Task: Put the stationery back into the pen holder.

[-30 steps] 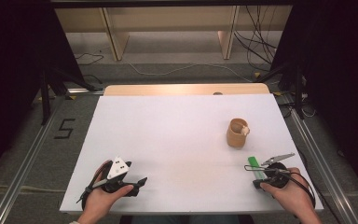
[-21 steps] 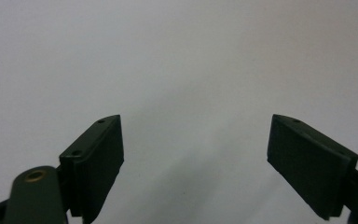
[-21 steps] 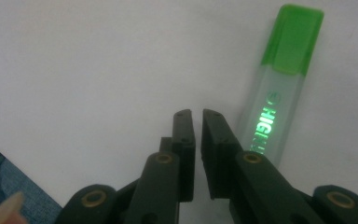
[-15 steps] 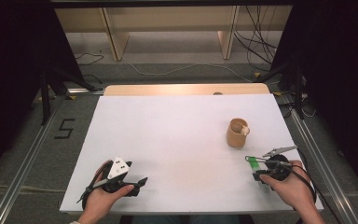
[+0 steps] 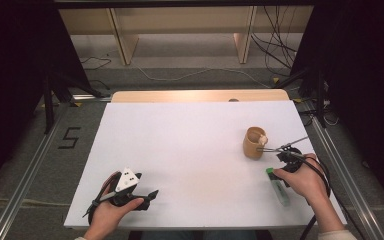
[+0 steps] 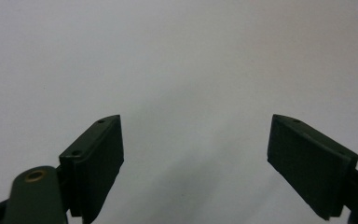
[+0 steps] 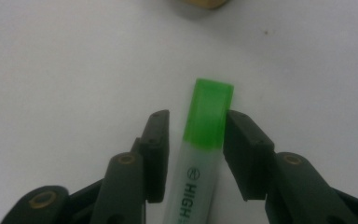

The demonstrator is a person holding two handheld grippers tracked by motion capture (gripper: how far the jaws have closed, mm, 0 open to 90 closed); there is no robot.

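Resting idle at table's near-left edge, left gripper (image 5: 147, 196) has jaws spread wide, nothing between them. Right gripper (image 7: 196, 154) straddles green-capped highlighter (image 7: 204, 140), jaws just been opening; pen lies flat between them, one pad clear, other alongside, likely lining up pickup. Tan cup (image 5: 255, 142) ahead of jaw tips, probable destination.

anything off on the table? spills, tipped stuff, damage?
Nothing stands out. The highlighter lies flat on the white table, green cap on, between the right gripper's jaws, which have just been opening; the right pad looks about touching it, the left stands off. The tan cup stands upright, no spill. The left gripper is open over bare table.
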